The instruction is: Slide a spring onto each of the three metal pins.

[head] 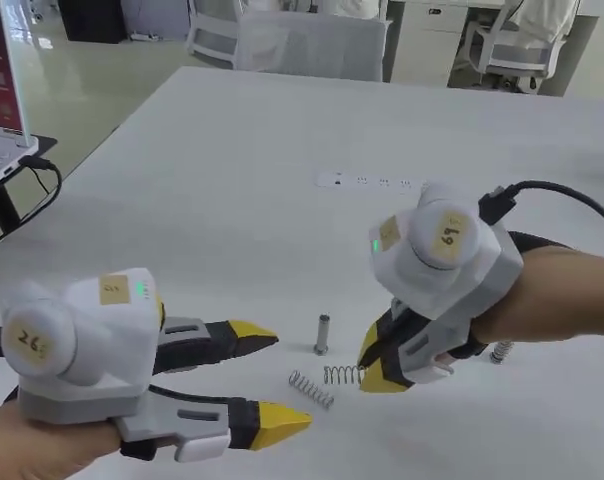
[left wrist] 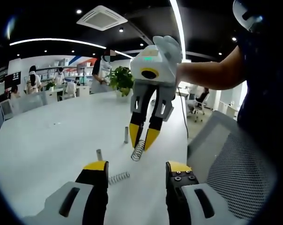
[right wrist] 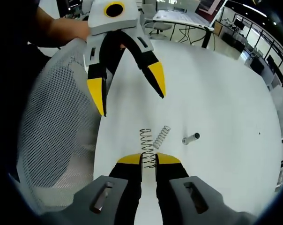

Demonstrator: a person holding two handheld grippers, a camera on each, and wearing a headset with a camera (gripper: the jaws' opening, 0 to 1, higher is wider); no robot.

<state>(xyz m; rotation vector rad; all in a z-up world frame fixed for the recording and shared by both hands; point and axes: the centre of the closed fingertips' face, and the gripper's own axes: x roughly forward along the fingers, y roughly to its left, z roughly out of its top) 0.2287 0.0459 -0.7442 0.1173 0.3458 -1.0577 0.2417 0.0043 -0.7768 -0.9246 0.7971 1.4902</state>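
So, left gripper [head: 287,380]: by the table's near-left corner, jaws spread wide
Loose spring [head: 310,389]: lying flat on the table [head: 232,180], just off the left gripper's yellow tips
Right gripper [head: 375,372]: angled down over the near-right part, jaws almost together, pinching a spring
Held spring [head: 342,374]: one end clamped in the tips, the rest sticking out toward the loose spring; can't tell if they touch
Metal pin [head: 322,333]: standing upright just behind both springs, no spring on it
Something coiled [head: 500,350]: past the right gripper toward the table's right edge, partly hidden, can't tell more
Power strip [head: 367,181]: flat, mid-table, well apart from the rest
Chairs [head: 312,45]: at the far edge
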